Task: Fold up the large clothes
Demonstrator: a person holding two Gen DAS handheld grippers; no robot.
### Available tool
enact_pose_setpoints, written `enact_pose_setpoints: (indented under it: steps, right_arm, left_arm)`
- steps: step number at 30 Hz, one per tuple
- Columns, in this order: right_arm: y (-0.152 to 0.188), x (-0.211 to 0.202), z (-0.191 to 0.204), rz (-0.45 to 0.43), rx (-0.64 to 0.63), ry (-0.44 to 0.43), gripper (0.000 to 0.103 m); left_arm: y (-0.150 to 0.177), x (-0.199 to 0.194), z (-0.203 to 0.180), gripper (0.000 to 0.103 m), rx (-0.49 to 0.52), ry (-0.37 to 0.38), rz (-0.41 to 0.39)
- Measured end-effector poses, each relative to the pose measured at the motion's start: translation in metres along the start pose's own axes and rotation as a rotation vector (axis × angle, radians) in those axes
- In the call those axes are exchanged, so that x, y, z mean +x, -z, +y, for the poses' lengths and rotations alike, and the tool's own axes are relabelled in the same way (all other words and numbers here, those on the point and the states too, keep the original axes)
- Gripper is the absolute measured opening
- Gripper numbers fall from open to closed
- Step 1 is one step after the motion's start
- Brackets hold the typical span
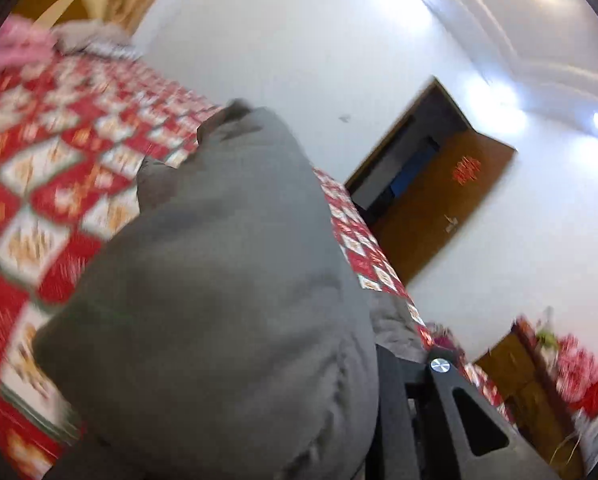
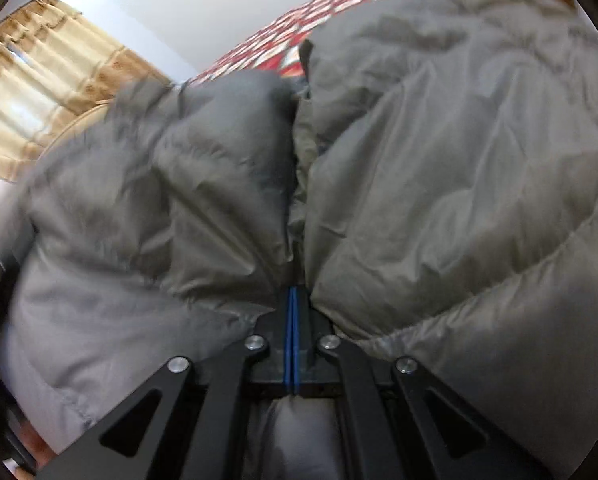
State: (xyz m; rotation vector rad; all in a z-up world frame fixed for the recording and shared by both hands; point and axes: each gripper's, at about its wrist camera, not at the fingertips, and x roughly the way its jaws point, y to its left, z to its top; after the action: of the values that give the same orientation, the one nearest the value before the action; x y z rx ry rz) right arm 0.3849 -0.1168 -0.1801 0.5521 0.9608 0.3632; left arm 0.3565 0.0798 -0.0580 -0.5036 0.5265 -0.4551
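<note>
A grey puffer jacket (image 1: 219,280) lies over a bed with a red and white patterned cover (image 1: 51,152). In the left wrist view the jacket bulges over the left gripper, hiding its fingertips; only part of one black arm (image 1: 459,400) shows. In the right wrist view the jacket (image 2: 439,160) fills the frame. My right gripper (image 2: 293,292) is shut on a fold of the jacket, its blue pads pressed together with fabric bunching around the tips.
A white wall and an open brown door (image 1: 431,200) stand beyond the bed. A pink cloth (image 1: 15,44) and pillows lie at the bed's far end. Beige curtains (image 2: 39,92) hang at the left. A brown cabinet (image 1: 531,380) stands at the lower right.
</note>
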Motion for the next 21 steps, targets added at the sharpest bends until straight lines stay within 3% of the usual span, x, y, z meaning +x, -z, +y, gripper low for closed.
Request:
enact_pose_setpoints:
  steps: [4, 6, 9, 12, 16, 21]
  right_arm:
    - [0.017, 0.024, 0.029, 0.088, 0.029, -0.171, 0.0]
    - [0.016, 0.021, 0.031, 0.108, 0.04, -0.206, 0.0]
    - [0.011, -0.001, 0.025, 0.121, 0.026, -0.258, 0.011]
    - [0.01, -0.046, 0.002, 0.074, 0.022, -0.283, 0.012]
    - [0.014, -0.117, -0.049, -0.044, 0.048, -0.237, 0.014]
    - [0.026, -0.184, -0.102, -0.185, 0.047, -0.049, 0.016]
  left_arm:
    - [-0.003, -0.011, -0.038, 0.017, 0.255, -0.051, 0.021]
    - [0.009, -0.013, -0.055, 0.017, 0.371, -0.07, 0.027]
    - [0.018, -0.008, -0.076, 0.017, 0.497, -0.062, 0.03]
    - [0.035, 0.002, -0.102, 0.017, 0.624, -0.068, 0.043]
    - [0.075, 0.025, -0.134, 0.018, 0.816, -0.076, 0.088]
    - [0.132, 0.057, -0.159, 0.018, 0.996, -0.092, 0.167]
